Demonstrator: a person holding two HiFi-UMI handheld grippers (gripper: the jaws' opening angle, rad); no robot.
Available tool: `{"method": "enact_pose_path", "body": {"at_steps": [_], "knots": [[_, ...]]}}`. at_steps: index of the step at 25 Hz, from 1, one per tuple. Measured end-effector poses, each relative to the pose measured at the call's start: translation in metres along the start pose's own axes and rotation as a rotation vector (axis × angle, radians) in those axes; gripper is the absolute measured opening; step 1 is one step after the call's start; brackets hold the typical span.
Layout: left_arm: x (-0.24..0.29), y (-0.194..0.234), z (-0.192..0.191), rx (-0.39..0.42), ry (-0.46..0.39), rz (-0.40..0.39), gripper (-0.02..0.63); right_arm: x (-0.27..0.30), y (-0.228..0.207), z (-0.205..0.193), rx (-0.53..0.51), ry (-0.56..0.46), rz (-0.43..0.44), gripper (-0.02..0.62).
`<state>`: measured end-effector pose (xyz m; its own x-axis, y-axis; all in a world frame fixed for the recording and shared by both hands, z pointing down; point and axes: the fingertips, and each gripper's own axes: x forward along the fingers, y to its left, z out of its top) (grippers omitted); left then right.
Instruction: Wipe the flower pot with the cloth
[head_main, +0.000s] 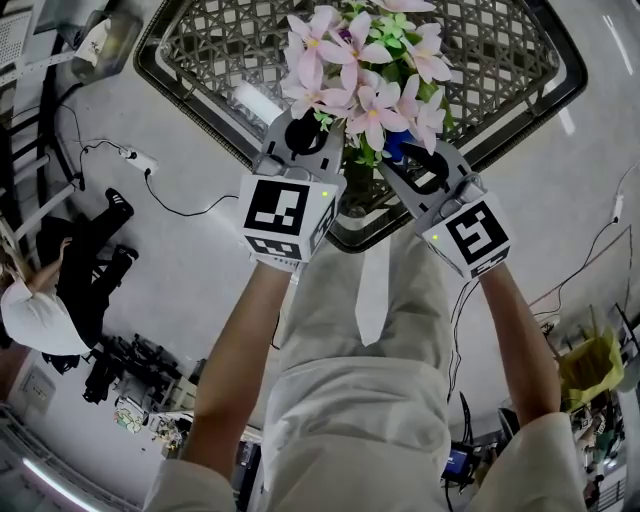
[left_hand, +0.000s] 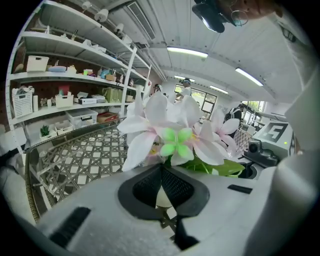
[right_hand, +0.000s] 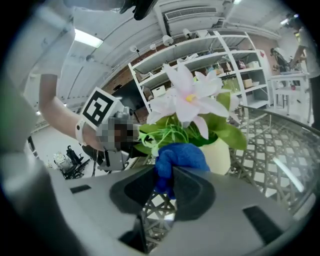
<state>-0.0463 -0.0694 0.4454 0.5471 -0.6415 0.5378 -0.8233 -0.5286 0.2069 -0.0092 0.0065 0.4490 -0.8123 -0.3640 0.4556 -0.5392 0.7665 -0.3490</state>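
- Two grippers meet at the flower pot (right_hand: 220, 152), which stands on the lattice-top table (head_main: 220, 40) under pink flowers (head_main: 360, 60).
- Left gripper (left_hand: 161, 170): jaws pinched nearly together, a pale sliver of the pot caught between the pads.
- Right gripper (right_hand: 167, 177): jaws clamped on the blue cloth (right_hand: 180, 155).
- The bunched cloth touches the pot's rim, just under the leaves.

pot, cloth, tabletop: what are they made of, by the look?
Pot: smooth matte cream; ceramic or plastic, can't tell which. Cloth: blue with a fuzzy nap, likely microfibre. Tabletop: woven lattice under a glossy sheet with light streaks, probably glass over rattan.
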Motion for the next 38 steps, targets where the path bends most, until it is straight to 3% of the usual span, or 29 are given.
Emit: {"method": "enact_pose_path", "body": {"at_steps": [6, 12, 26, 38], "knots": [[0.001, 0.0, -0.001, -0.014, -0.001, -0.002, 0.023, 0.014, 0.016, -0.002, -0.014, 0.01, 0.129, 0.106], [0.001, 0.001, -0.001, -0.019, -0.004, -0.005, 0.023, 0.001, 0.013, -0.002, -0.018, 0.02, 0.153, 0.106], [0.001, 0.0, -0.001, -0.005, 0.003, -0.014, 0.023, -0.054, -0.063, -0.002, 0.036, 0.001, -0.041, 0.107], [0.001, -0.002, 0.0, 0.013, 0.002, -0.024, 0.023, -0.031, -0.115, 0.021, 0.021, -0.036, -0.132, 0.107]]}}
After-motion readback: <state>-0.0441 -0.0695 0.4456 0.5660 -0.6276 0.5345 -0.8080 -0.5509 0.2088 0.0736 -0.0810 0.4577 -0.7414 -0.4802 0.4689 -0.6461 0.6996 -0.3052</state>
